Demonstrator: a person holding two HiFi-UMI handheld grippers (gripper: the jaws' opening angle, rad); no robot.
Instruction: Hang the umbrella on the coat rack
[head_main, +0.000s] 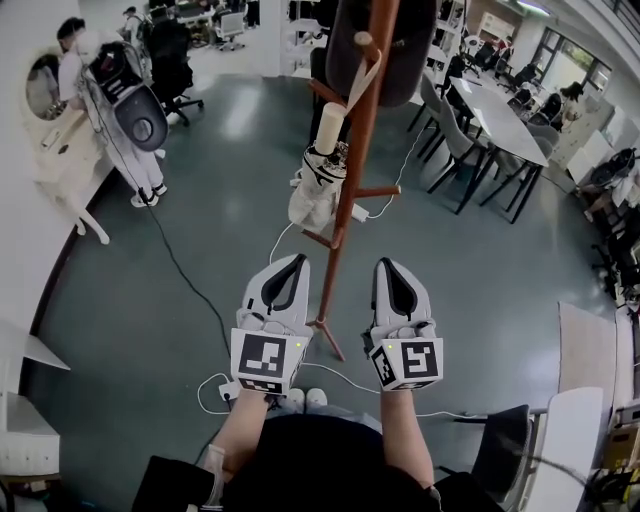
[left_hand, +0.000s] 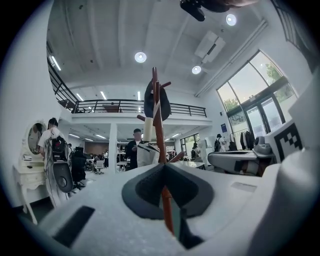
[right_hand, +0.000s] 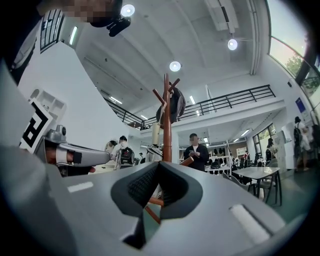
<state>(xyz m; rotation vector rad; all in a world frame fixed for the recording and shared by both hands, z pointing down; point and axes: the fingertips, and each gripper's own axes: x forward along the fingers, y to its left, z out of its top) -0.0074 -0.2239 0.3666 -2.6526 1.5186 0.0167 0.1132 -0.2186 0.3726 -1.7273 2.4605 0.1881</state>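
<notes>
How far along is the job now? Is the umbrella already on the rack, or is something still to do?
Done, it seems: the umbrella hangs beside the pole of the rack, off the floor. In hand: nothing. The left gripper and right gripper stand short of the rack, jaws together and empty. Left to do: nothing that shows.
</notes>
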